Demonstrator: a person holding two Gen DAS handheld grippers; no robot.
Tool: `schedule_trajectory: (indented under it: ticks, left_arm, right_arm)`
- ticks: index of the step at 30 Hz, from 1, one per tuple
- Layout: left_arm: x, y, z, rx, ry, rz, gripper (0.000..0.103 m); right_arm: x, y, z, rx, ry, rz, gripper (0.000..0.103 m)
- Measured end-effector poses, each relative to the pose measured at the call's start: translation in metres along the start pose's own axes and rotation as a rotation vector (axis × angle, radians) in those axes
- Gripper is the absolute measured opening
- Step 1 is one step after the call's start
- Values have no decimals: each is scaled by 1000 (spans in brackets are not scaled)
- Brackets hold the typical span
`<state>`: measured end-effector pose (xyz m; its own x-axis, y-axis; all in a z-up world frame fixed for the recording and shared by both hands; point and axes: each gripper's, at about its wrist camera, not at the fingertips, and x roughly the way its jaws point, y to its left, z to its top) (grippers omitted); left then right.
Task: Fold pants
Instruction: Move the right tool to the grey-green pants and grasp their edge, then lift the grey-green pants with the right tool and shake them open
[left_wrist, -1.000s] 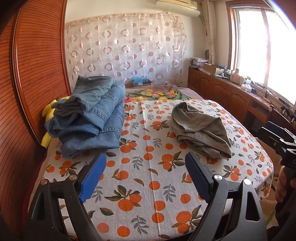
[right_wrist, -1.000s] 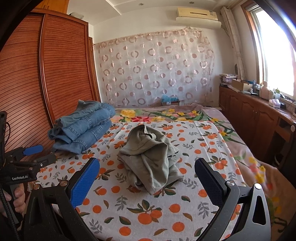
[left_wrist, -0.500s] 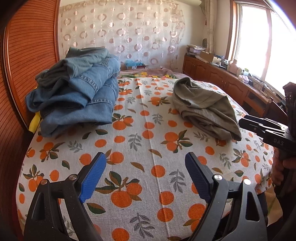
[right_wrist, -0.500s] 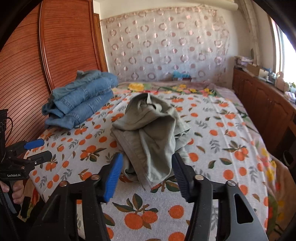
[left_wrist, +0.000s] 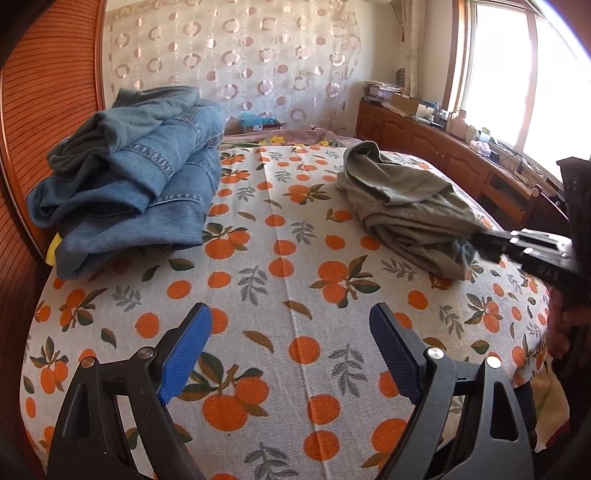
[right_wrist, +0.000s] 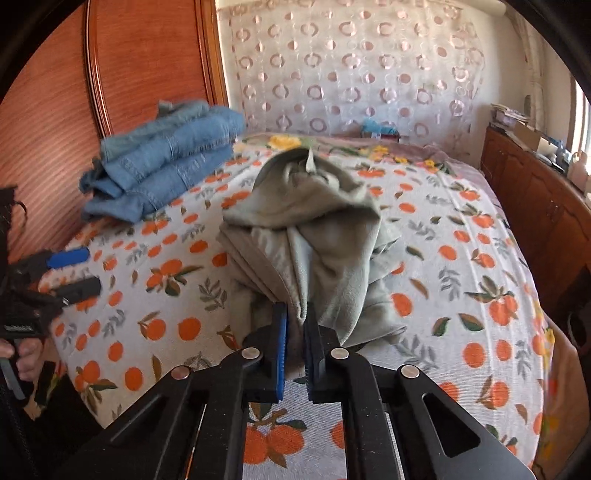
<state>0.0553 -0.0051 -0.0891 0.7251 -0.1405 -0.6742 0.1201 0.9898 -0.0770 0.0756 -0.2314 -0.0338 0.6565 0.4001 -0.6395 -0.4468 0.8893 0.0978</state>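
Grey-green pants (right_wrist: 314, 229) heaped in a crumpled mound near the bed's (left_wrist: 288, 280) right edge, toward the near end; legs and waistband impossible to sort out among the folds. Right gripper (right_wrist: 294, 325) with jaws just drawn together, pinching the mound's near hem, cloth caught between the blue pad and the black one; how much fabric sits inside hidden by the overhanging folds. In the left wrist view, that same gripper's tip blurred where it meets the cloth, a hand behind it cut off by the frame's right side. Left gripper (left_wrist: 290, 350) above the bed's near edge, jaws spread wide, nothing but the orange-print sheet between them. Stack of blue jeans (left_wrist: 129, 173) at the bed's left edge against the wooden wardrobe (left_wrist: 40, 88), something yellow (left_wrist: 54, 247) mostly buried beneath it.
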Motion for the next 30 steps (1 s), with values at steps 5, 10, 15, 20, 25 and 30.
schedule_trajectory:
  ticks: [5, 10, 15, 20, 25, 30]
  left_arm:
    - [-2, -8, 6, 23, -14, -14, 88]
    - [-1, -14, 10, 34, -17, -24, 88]
    - [5, -23, 16, 56, -11, -44, 88]
    - [16, -46, 32, 103, -6, -83, 88]
    - [23, -74, 45, 155, -11, -115, 88]
    - [27, -90, 52, 176, -5, -138, 88]
  right_arm:
    - [-57, -23, -3, 61, -113, -38, 6]
    - [-103, -59, -24, 130, -159, -169, 6]
    - [-115, -82, -56, 199, -114, -244, 6]
    - [-130, -87, -66, 247, -130, -250, 6]
    - [-142, -74, -41, 210, -213, -227, 6]
    - [-156, -57, -24, 151, -267, -242, 6]
